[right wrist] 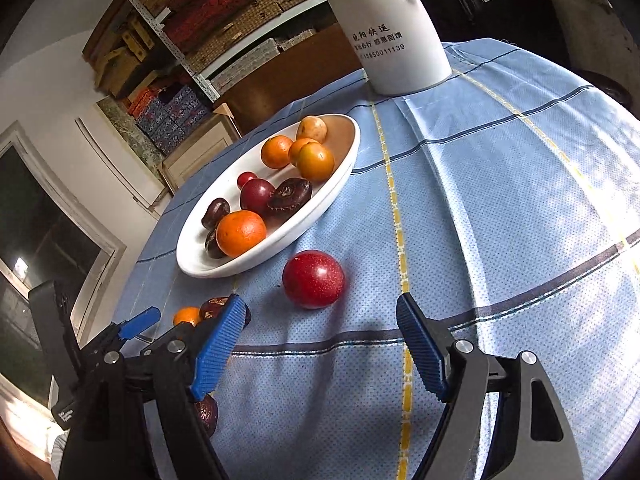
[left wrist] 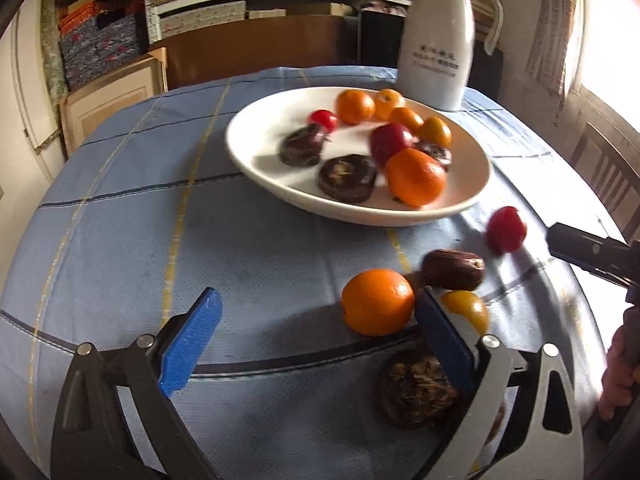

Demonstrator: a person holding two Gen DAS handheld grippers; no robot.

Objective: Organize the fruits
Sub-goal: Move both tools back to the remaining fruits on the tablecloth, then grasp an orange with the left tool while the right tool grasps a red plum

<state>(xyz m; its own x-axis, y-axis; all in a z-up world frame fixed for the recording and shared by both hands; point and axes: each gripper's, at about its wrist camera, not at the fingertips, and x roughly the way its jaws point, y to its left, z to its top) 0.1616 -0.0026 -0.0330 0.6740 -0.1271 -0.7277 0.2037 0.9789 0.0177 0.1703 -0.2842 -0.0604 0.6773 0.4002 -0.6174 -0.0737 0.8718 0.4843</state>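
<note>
On the left, the left gripper hangs low over the worktop's light blue checked cloth, its blue-padded jaws spread wide with nothing between them. Just past its right jaw lies a loose cluster of fruit on the cloth: a round orange beside the jaw's inner face, a smaller yellow-orange fruit behind the jaw tip, a dark brown wrinkled fruit touching or nearly touching the orange from behind, and a large dark, rough-topped fruit partly hidden under the jaw's frame.

Further back, towards the middle, stands a wide, shallow white ceramic bowl. It already holds several oranges, small yellow-orange fruits, red fruits and dark purple-brown ones.

Right of the loose cluster, a shiny red round fruit sits alone on the cloth, just beside the bowl's near rim. The right gripper points at it from close by, jaws open and empty, the red fruit lying ahead of the gap rather than inside it.

Behind the bowl, at the far right, a tall white insulated jug with printed lettering stands upright on the cloth.
</note>
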